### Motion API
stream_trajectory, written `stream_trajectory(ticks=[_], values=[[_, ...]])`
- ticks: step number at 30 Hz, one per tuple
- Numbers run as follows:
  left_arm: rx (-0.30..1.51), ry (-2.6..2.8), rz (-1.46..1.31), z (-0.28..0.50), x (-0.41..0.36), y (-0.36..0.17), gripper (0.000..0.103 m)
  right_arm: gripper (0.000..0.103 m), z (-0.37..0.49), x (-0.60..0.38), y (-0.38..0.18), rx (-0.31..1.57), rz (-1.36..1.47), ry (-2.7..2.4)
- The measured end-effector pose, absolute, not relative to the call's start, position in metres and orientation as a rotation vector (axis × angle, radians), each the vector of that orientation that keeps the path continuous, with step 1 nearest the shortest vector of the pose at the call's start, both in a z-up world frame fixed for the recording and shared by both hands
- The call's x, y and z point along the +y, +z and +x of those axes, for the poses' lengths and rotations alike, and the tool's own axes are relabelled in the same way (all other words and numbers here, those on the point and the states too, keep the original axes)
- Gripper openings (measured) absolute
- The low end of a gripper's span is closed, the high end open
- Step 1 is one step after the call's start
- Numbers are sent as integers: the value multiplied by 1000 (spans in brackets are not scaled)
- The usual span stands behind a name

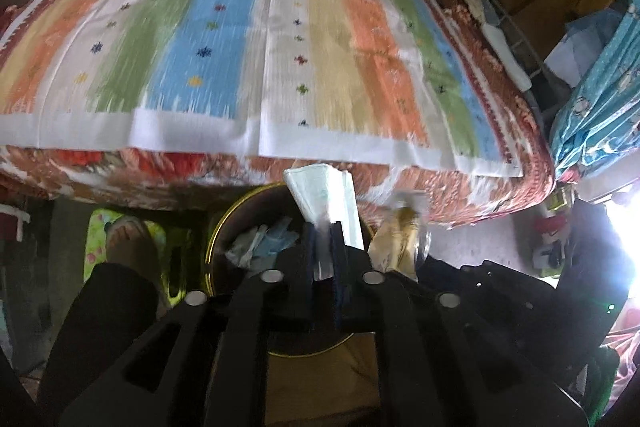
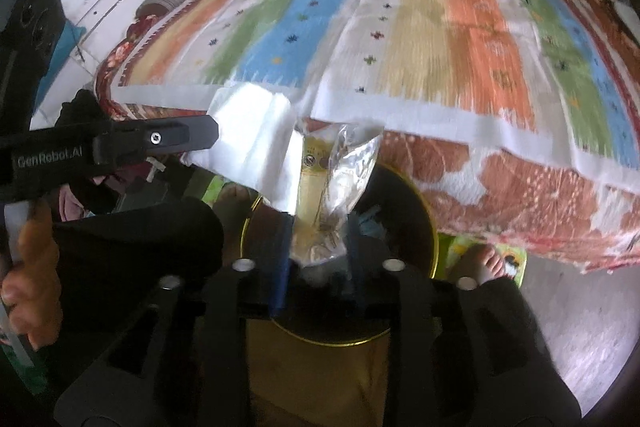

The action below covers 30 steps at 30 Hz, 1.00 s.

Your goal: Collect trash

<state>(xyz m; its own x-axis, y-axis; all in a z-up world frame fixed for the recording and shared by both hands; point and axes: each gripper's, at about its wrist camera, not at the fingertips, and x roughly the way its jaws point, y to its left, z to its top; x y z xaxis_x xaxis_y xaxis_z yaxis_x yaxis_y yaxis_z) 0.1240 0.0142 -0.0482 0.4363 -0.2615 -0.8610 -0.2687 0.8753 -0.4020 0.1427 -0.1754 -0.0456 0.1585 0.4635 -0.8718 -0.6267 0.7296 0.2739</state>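
My left gripper [image 1: 323, 227] is shut on a white folded wrapper [image 1: 324, 191] and holds it above a dark round bin with a gold rim [image 1: 212, 247]. Blue and white trash [image 1: 264, 243] lies inside the bin. My right gripper [image 2: 318, 223] is shut on a clear and yellow plastic packet [image 2: 336, 171] above the same bin [image 2: 434, 251]. The packet also shows in the left wrist view [image 1: 400, 235], to the right of my left gripper. The left gripper [image 2: 212, 135] with its white wrapper [image 2: 256, 147] shows in the right wrist view, to the left of the packet.
A bed with a striped cloth [image 1: 248, 39] and a floral blanket [image 2: 500, 195] stands just behind the bin. The person's feet on green slippers [image 1: 128, 243] [image 2: 492, 263] flank the bin. A blue curtain [image 1: 600, 99] and shelves [image 1: 560, 7] are at right.
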Motion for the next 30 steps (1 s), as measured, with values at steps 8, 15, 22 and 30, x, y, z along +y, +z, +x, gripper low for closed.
stream_trajectory(ticks=[8,15,22,30], values=[[1088,18,-538,111,19,-34,27,42,138,-190,-42,1160,-128,760],[995,-31,-491,64,7,-19,61,55,106,-212,-14,1001,-163,739],[886,-17,-343,20,-6,-10,89,86,61,-230,4,867,-217,752],[832,-2,-310,1,-12,-13,97,94,38,-256,3,855,-173,743]])
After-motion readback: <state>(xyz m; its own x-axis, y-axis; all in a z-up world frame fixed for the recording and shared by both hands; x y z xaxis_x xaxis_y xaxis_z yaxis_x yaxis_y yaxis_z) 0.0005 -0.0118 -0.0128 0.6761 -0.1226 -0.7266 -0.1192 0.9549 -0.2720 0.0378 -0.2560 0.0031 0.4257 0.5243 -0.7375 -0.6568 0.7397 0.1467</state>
